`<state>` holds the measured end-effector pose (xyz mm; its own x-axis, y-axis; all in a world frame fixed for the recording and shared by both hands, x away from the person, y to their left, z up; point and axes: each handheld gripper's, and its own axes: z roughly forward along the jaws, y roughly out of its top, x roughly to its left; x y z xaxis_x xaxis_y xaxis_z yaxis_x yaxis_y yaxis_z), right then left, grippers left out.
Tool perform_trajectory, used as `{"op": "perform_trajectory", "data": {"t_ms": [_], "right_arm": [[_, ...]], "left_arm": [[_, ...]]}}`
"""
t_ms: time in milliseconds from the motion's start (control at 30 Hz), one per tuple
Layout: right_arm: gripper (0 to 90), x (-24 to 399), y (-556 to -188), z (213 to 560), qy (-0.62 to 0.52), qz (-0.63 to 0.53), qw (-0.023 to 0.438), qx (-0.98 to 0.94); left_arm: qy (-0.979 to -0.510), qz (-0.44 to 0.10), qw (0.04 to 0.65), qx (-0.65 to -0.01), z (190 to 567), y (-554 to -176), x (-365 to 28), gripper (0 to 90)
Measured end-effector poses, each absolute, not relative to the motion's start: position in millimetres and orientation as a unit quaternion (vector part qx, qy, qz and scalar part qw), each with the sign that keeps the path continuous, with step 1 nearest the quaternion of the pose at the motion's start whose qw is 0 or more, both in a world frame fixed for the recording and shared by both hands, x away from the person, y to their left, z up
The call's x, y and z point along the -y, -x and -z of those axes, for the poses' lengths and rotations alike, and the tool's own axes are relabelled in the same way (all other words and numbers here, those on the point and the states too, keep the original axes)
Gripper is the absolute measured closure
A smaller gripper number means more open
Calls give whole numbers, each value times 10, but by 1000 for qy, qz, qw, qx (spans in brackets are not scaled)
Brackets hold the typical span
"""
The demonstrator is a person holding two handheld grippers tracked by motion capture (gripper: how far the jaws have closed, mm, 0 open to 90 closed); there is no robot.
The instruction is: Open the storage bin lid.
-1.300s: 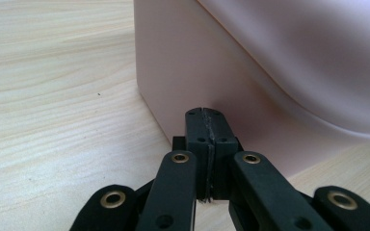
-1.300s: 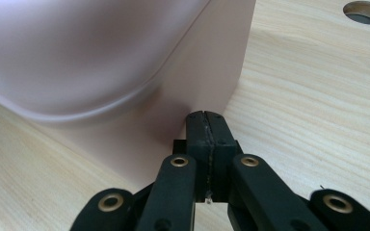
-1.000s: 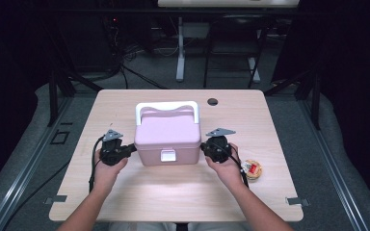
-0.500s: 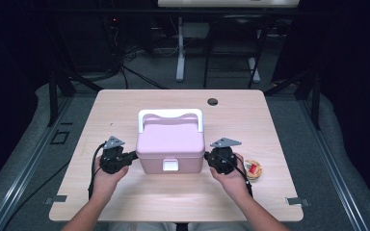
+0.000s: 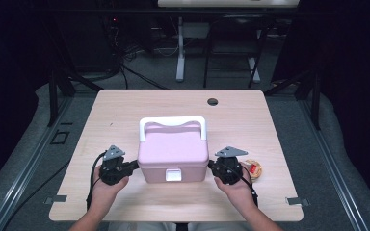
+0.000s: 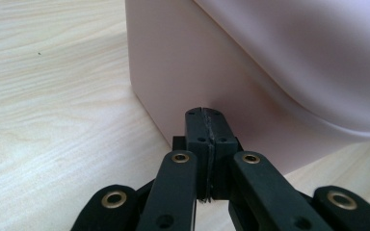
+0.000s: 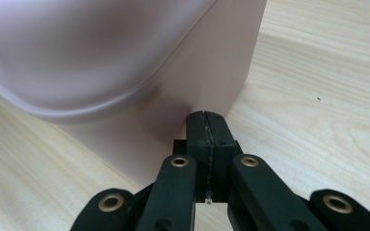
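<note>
A: Our left gripper (image 5: 134,166) is clenched on nothing, its tips pressed against the left wall of the pink box (image 5: 173,154).

B: That box now sits nearer our edge of the desk (image 5: 125,103) than a second ago; we have drawn it back.

A: Our right gripper (image 5: 212,167), clenched and empty too, presses the right wall. A small round thing (image 5: 254,169) lies just beside our right hand.

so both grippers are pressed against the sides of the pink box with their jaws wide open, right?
Not quite: both gripper views show the jaws shut, pads together. The left gripper and right gripper do press their closed tips against opposite sides of the pink box.
</note>
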<state>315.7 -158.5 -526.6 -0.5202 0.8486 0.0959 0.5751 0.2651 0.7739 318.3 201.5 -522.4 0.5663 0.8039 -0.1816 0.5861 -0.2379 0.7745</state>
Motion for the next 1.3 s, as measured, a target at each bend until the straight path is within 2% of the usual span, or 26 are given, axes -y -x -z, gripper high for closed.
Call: {"op": "perform_trajectory", "data": {"t_ms": [633,1300], "right_arm": [[900,1673,-2809,5231,-447,-381,166,-792],[900,1687,-2622,5217,-441,-379,157,-798]], "left_arm": [[-794,-112,421,-424,5204,-2948,-1980,900],[-799,-97,421,-419,5199,-2813,-2009,900]]}}
